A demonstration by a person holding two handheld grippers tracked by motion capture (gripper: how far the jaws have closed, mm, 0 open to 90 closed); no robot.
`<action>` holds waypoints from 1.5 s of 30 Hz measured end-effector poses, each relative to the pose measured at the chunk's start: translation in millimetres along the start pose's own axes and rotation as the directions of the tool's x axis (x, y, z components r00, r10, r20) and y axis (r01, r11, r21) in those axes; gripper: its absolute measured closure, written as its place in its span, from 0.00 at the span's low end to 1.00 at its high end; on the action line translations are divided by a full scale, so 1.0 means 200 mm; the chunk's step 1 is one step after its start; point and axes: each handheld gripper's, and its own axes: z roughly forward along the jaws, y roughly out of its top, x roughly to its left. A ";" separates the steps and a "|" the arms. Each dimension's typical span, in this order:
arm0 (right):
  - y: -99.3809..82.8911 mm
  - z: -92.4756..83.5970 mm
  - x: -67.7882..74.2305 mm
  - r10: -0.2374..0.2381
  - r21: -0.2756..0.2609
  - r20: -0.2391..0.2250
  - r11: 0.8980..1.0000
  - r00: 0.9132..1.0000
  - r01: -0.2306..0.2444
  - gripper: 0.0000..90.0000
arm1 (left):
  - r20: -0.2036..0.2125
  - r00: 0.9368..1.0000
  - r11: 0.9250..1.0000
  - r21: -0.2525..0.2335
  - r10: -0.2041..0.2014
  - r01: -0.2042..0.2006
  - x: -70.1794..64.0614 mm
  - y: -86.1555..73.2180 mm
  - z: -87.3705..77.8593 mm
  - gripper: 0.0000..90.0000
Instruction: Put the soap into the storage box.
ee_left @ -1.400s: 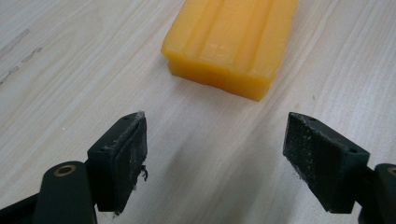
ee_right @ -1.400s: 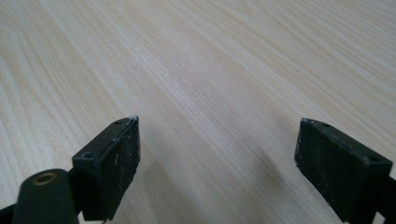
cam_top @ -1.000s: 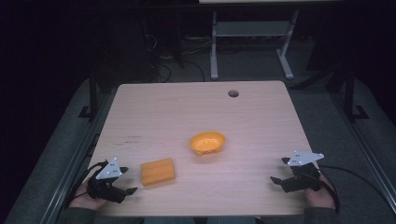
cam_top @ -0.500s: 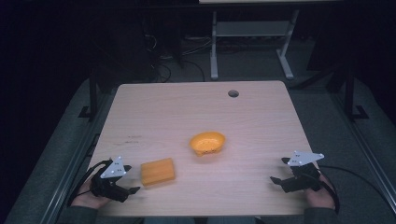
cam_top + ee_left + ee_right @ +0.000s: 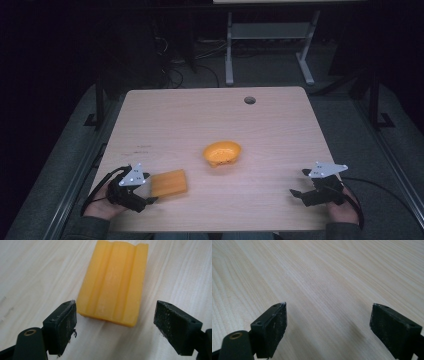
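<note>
Right now my left gripper (image 5: 150,200) sits at the near left corner of the tabletop (image 5: 210,120), its jaws spread wide and holding nothing. Just ahead of it lies the block (image 5: 169,183), a flat orange slab with shallow ridges running along its length. Through the left gripper view, the block (image 5: 112,282) lies on the wood between and beyond my two pads (image 5: 65,325); its near end is close to the left pad, though I cannot tell if they touch, and it is clearly apart from the right one. My left hand (image 5: 100,207) wraps the gripper from behind. Farther toward the middle of the tabletop sits a small orange bowl (image 5: 222,153), apart from the block. My right gripper (image 5: 299,183) rests near the front right edge, well away from both things, and its jaws are also parted with only bare wood (image 5: 324,290) between them. A round hole (image 5: 249,100) marks the far side of the tabletop.
</note>
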 end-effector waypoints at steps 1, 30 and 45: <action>0.00 0.00 0.00 0.005 0.003 -0.001 1.000 1.000 -0.005 0.15 | 0.002 1.000 1.000 -0.004 -0.003 0.003 0.00 0.01 0.00 0.21; 0.00 0.02 0.01 -0.010 0.022 -0.013 1.000 1.000 0.010 0.15 | 0.102 0.989 0.989 0.090 0.105 -0.114 0.06 0.22 0.18 0.19; 0.01 0.03 0.01 -0.020 0.028 -0.022 0.999 1.000 0.020 0.15 | 0.149 0.984 0.976 0.177 0.102 -0.128 0.06 0.24 0.30 0.20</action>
